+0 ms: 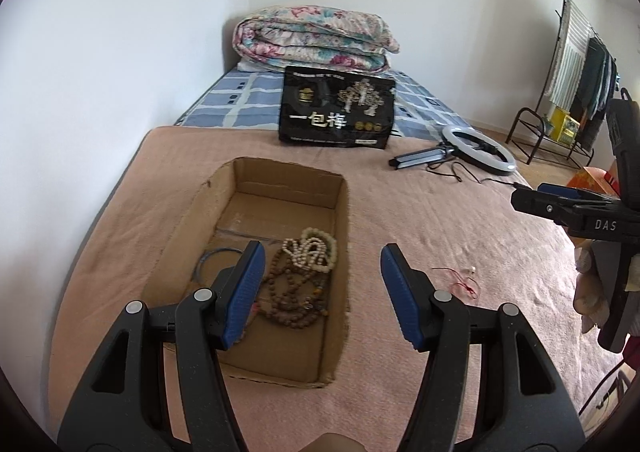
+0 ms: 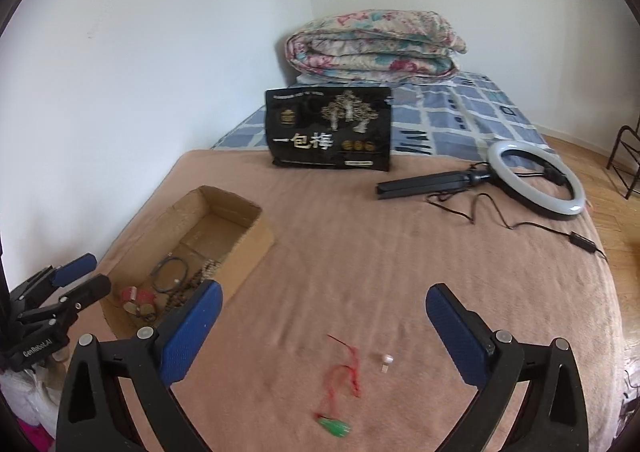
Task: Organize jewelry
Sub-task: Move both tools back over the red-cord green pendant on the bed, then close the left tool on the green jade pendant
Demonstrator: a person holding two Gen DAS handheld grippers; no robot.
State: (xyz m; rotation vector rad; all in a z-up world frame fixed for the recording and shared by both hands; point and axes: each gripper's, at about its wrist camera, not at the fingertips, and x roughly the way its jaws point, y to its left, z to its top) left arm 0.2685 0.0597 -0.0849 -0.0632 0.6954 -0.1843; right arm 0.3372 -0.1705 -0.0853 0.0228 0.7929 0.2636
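Note:
An open cardboard box (image 1: 336, 195) lies on the pink blanket. It holds white beads (image 1: 314, 250), brown beads (image 1: 292, 292) and a thin dark bangle (image 1: 212, 258). My left gripper (image 1: 322, 276) is open and empty, hovering over the box's near right part. A red string necklace (image 2: 344, 372) with a green pendant (image 2: 334, 428) and a small white bead (image 2: 386, 362) lies on the blanket. My right gripper (image 2: 324, 310) is open and empty just above it. The box also shows in the right wrist view (image 2: 248, 248), with reddish tags (image 2: 136, 298) inside.
A black printed bag (image 1: 336, 111) stands behind the box. A ring light (image 2: 536, 177) with stand and cable lies at the right. A folded floral quilt (image 1: 312, 39) sits at the back by the wall. A clothes rack (image 1: 576, 63) stands on the floor.

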